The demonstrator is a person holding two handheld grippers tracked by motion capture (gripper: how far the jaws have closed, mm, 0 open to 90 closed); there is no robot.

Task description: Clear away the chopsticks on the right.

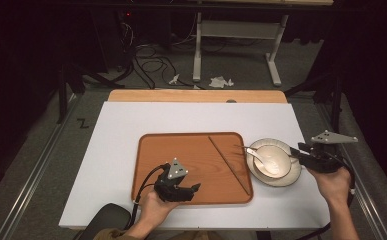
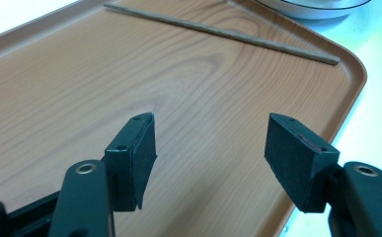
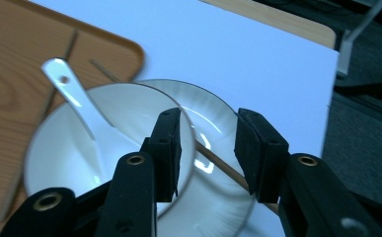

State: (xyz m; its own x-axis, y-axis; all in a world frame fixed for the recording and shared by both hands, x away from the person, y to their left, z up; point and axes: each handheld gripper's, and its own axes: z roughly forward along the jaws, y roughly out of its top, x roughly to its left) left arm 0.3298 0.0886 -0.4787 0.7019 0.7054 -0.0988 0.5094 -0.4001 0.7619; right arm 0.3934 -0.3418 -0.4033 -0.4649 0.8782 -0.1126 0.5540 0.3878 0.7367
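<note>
A wooden tray (image 1: 181, 150) is lying on a white sheet (image 1: 131, 120) that is covering most of a wooden table (image 1: 196, 95). One chopstick (image 1: 229, 164) is lying slantwise across the right half of the tray. Just beside the tray's right edge a plate (image 1: 293, 175) is sitting on the sheet, carrying a white bowl (image 1: 276, 159) with a white spoon (image 1: 259, 155) resting in it, handle pointing toward the tray.

The left gripper (image 1: 196, 188) is hovering over the near part of the tray, its jaws standing wide apart with bare wood between them (nothing is touching either pad). The right gripper (image 1: 296, 149) is reaching in from the right over the rim of the bowl and plate. In the right gripper view its jaws are standing partly apart, and a second chopstick (image 3: 218, 163) is running slantwise across the plate beneath the gap; whether the pads are touching it I cannot tell, since it is passing behind the right jaw.

Nothing is blocking the way between the grippers and the dishes.

Beyond the table the room is dark: a grey floor (image 1: 241, 55), tangled cables (image 1: 151, 62), the white legs of another table (image 1: 236, 30) and crumpled paper scraps (image 1: 220, 81). The right gripper view is blurred, so the bowl's edge is hard to trace.
</note>
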